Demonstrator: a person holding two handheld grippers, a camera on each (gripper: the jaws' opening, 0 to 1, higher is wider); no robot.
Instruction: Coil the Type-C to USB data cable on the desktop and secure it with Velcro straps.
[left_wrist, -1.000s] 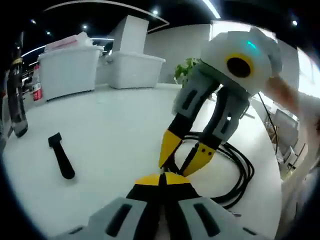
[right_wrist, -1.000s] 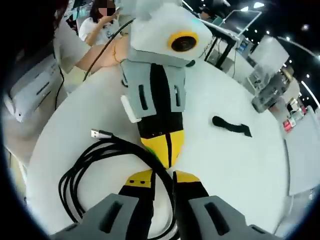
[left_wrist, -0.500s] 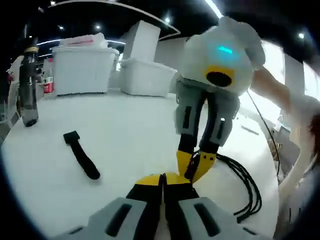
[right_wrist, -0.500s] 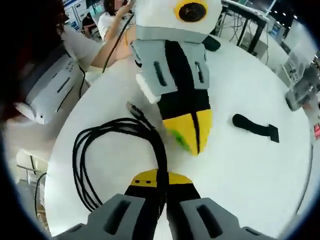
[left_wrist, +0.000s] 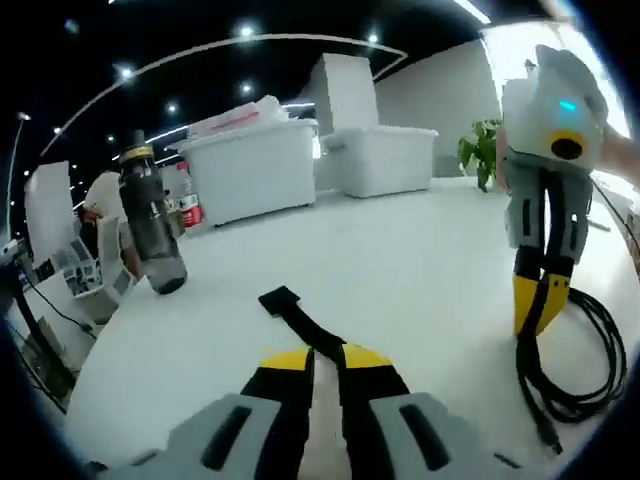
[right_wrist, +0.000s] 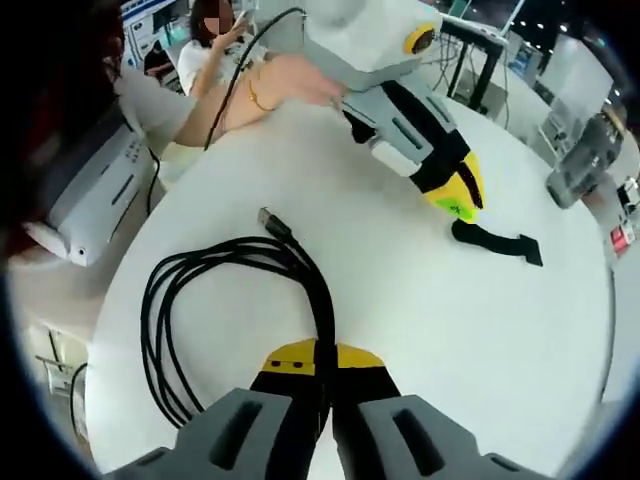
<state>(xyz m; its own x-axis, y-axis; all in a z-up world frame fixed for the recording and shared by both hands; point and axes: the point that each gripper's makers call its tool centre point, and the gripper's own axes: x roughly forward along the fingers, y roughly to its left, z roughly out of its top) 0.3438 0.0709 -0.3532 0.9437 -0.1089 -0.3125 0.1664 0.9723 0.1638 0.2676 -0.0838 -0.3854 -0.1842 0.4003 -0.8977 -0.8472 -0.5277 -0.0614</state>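
Cable (right_wrist: 215, 290) lies coiled on the white bench (right_wrist: 420, 300), pinched at 6 o'clock by the closed right gripper (right_wrist: 318, 362). Half a second ago the left gripper (left_wrist: 325, 357) sat beside the coil; now it has swung to the Velcro strap (left_wrist: 300, 318), jaws slightly parted around its near end, probably starting the pickup.

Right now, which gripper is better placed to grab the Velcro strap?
Left. The left gripper sits right at the Velcro strap, while the right gripper is clamped on the coiled cable.
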